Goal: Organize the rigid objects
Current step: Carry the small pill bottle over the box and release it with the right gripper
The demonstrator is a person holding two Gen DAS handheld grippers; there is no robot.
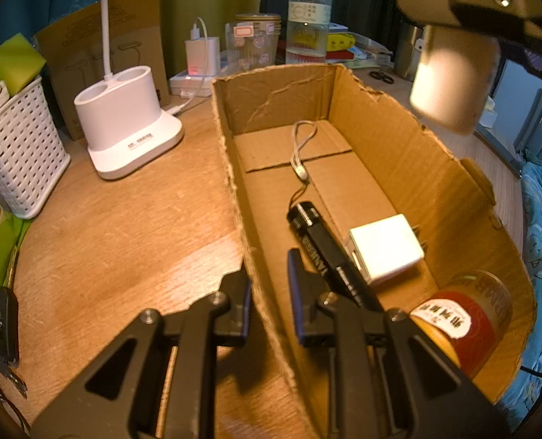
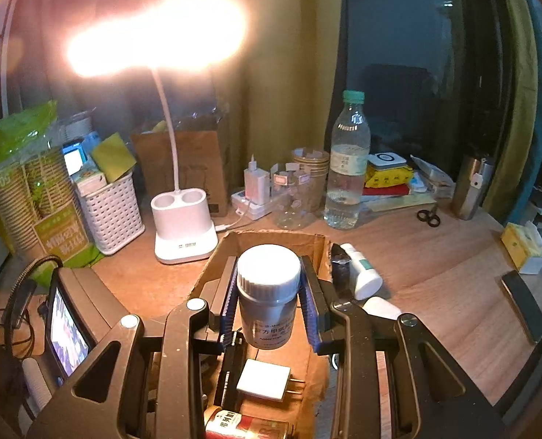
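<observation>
Two tools: left (image 1: 269, 285) pinching box wall (image 1: 234, 168), right (image 2: 269, 303) clamping bottle (image 2: 269, 292) (label unreadable)

"TANK" on black flashlight (image 1: 326, 252) barrel

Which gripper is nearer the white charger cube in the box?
Left. The left gripper pinches the box wall beside the charger cube; the right gripper holds a white-capped bottle in the air above it.
</observation>
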